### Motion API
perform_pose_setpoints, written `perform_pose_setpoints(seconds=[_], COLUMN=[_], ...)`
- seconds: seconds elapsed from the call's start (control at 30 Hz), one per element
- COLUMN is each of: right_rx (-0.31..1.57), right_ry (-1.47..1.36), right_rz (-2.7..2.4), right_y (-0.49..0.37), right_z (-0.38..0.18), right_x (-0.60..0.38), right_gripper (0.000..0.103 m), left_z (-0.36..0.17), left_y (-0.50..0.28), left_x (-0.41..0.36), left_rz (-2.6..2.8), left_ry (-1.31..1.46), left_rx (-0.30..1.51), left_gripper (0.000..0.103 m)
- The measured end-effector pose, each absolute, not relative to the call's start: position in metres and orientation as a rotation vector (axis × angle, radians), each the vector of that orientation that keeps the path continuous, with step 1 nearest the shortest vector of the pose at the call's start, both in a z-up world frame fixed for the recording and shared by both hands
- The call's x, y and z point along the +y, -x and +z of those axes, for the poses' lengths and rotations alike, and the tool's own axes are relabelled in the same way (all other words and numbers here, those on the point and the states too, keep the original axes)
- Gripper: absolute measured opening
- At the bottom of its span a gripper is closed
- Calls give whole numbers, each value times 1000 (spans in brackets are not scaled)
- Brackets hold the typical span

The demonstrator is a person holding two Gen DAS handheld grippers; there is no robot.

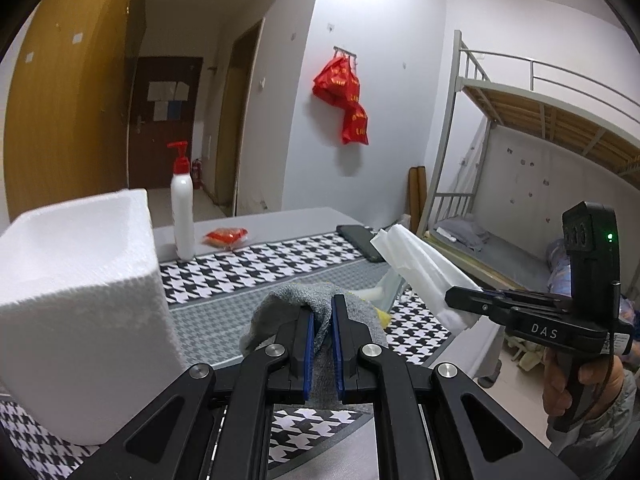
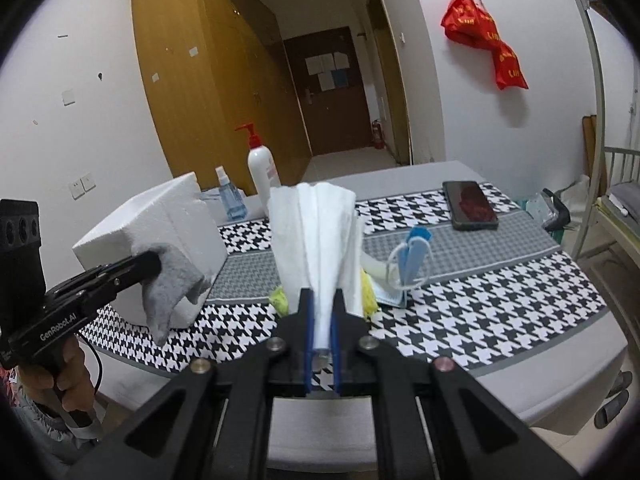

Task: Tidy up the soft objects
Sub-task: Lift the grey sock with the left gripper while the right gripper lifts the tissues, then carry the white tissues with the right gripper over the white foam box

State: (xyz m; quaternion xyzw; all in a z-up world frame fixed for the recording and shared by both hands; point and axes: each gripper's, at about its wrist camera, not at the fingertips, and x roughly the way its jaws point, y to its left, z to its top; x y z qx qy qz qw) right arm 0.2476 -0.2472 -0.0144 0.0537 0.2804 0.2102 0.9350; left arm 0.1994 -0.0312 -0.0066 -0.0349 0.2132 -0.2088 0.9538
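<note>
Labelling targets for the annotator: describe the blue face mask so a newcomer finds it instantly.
Start at the houndstooth table cloth, then find the black phone lying near its far edge. Nearer the camera than the phone, the blue face mask stands folded on edge with white ear loops, the only blue soft item beside the yellow cloth.

left gripper (image 1: 321, 322) pinching grey sock (image 1: 296, 300), right gripper (image 1: 460, 300) gripping tissue (image 1: 416, 260)

grey sock (image 1: 296, 304): knit cloth | foam box (image 1: 76, 292): rough, matt | phone (image 2: 472, 204): glossy

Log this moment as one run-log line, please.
left gripper: shut on grey sock | right gripper: shut on white tissue | both lifted above table
</note>
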Motion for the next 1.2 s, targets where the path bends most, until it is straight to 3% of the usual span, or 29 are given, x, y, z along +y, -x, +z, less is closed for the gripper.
perform_pose_setpoints(seconds=[1.2], right_rx=[450], right_ry=[-71], right_rz=[612], right_y=[-221], right_z=[27], right_x=[-190], right_gripper=[10], left_z=[42], left_y=[-140], left_x=[29], left_rz=[-195], left_ry=[47], left_rx=[298], left_gripper=[8])
